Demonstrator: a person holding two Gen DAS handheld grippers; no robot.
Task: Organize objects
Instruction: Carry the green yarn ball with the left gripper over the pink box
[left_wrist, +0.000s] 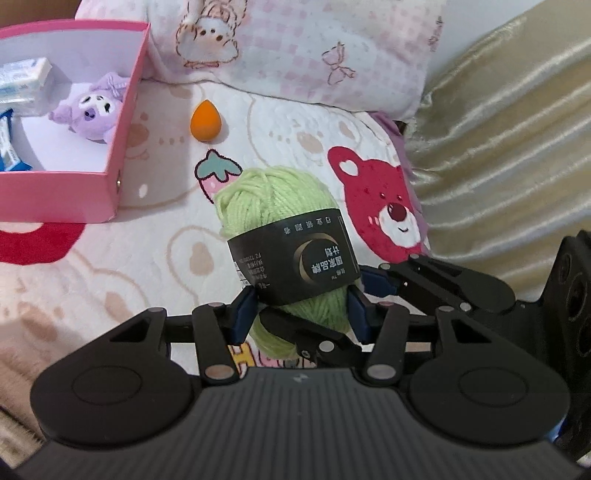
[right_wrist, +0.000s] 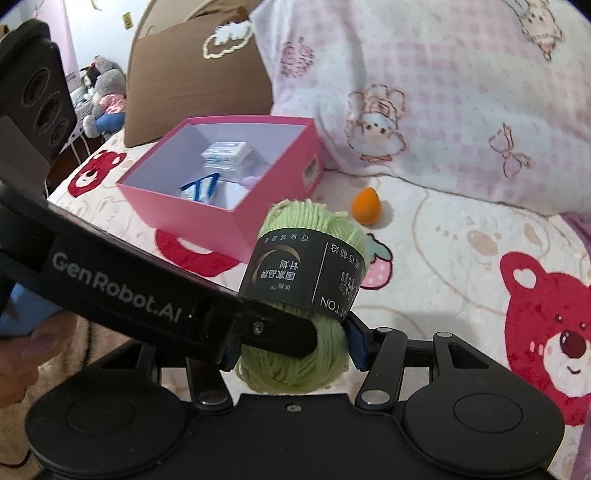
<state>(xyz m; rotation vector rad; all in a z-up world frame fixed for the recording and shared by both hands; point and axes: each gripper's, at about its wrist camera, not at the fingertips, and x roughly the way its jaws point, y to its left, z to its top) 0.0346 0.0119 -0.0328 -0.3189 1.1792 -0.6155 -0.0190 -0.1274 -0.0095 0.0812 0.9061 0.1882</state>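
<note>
A skein of pale green yarn, soft and loosely twisted with a smooth black paper band printed in white and gold around its middle, is held up over the bed between both tools. The left hand-held gripper has its blue-padded fingers closed partway onto the lower, unbanded end of the skein, pressing in from either side. The right hand-held gripper is closed on that same lower end from another angle; its right blue pad presses the wool, while the left hand-held gripper's matte black finger crosses in front of its left side. Just beyond the yarn lies a small orange makeup sponge, teardrop-shaped and matte, resting on the quilted cream bedspread printed with red bears and strawberries. Near it to the left stands an open pink box of stiff card with a white interior and square walls; inside are a fuzzy purple plush toy, a white and blue packet and a glossy blue wrapper. Behind everything leans a plump pink-checked pillow with cartoon figures, and to the right hangs shiny, pleated gold fabric.
</note>
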